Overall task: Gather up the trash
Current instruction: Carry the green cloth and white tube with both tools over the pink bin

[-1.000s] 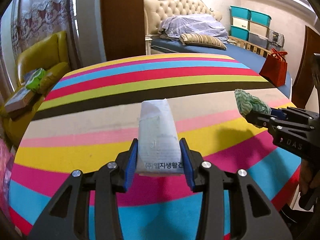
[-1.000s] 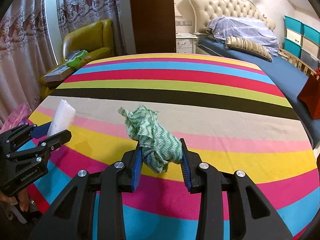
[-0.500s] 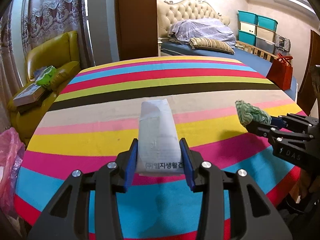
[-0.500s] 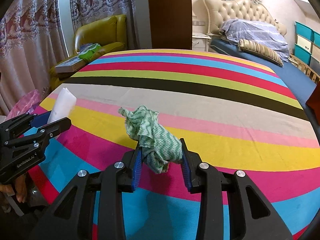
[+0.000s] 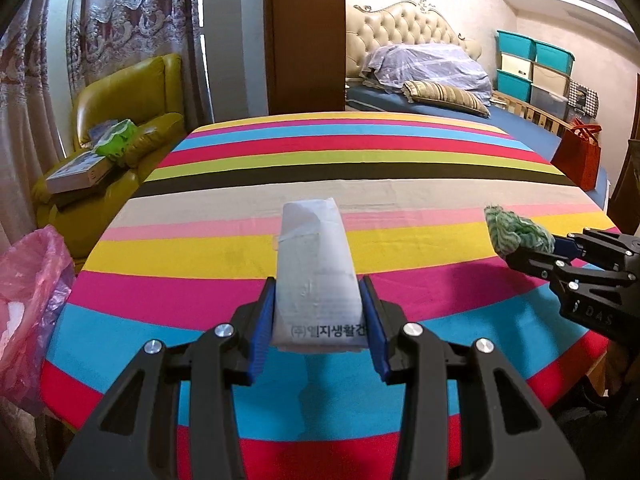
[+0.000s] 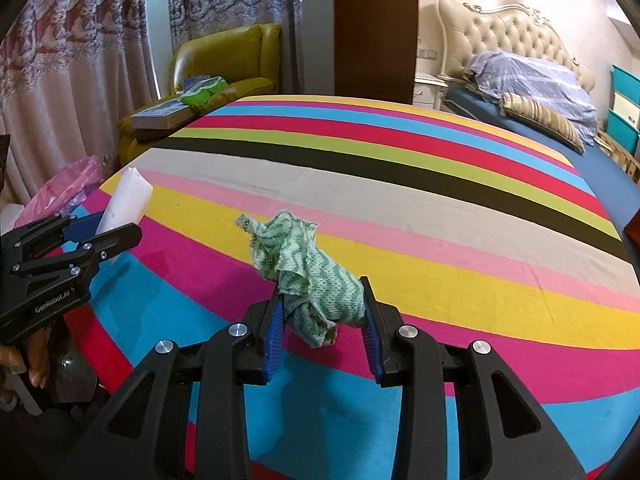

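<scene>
Left wrist view: the left gripper (image 5: 318, 332) is clamped on a white packet (image 5: 316, 276), its blue pads pressing both long sides, and black Korean print runs along the packet's near edge, reading roughly "(주)엘지생활건". The packet is flat, pale and slightly creased, with a folded top that points away toward 12 o'clock. At 3 o'clock the right gripper (image 5: 532, 250) comes in with "DAS" visible on its black body, clenched on a crumpled green-and-white cloth (image 5: 518, 234). From the right wrist view that cloth (image 6: 312, 276) is a wadded rag with a wavy green pattern, squeezed between the right gripper's (image 6: 322, 320) pads, and at 9 o'clock the left gripper's (image 6: 100, 232) side reads "GenRobot.AI", a hand (image 6: 24, 360) below it. Both items hang above a table (image 5: 400, 200) covered in bright stripes of blue, pink, yellow, grey, black, green and red. At 9 o'clock beside the table sits a pink plastic bag (image 5: 28, 300). Farther off at 10 o'clock is a yellow armchair (image 5: 132, 96) holding a book (image 5: 76, 172), with lace curtains (image 5: 120, 20) behind. At 1 o'clock stands a bed (image 5: 440, 100) with a tufted headboard, and teal storage boxes (image 5: 532, 64) are stacked by the wall.
</scene>
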A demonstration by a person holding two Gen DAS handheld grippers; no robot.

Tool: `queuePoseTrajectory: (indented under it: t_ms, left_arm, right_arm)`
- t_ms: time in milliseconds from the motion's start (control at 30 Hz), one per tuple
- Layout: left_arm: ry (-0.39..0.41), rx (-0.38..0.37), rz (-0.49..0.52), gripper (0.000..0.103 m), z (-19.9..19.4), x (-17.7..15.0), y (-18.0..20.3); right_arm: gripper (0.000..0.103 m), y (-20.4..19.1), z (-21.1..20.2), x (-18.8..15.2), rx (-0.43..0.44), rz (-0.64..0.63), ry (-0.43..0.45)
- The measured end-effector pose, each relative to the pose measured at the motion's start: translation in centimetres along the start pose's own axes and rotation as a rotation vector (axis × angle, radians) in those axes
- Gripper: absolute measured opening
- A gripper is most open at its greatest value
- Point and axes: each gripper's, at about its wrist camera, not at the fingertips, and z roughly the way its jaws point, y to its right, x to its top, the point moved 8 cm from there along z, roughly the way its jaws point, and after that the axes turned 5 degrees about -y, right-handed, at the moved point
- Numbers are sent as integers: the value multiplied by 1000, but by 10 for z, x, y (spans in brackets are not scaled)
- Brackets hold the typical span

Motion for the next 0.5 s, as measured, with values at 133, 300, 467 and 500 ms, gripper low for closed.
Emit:
queuePoseTrajectory:
  t_ms: [133,300,467,500]
  left_arm:
    - [1,15,-13,40,-5,-6,-14]
    - [-2,42,-28,40,-10,-10,-29]
    - [4,72,-46,40,-21,-17,-49]
    - [7,83,-50,40,-23,-18,-54]
  right_arm:
    - [34,-11,1,4,9,-40,2]
    - [34,-29,2,10,23,-106,0]
    - [34,-51,6,19,45,-172,-3]
    - [34,-56,6,22,52,-184,-4]
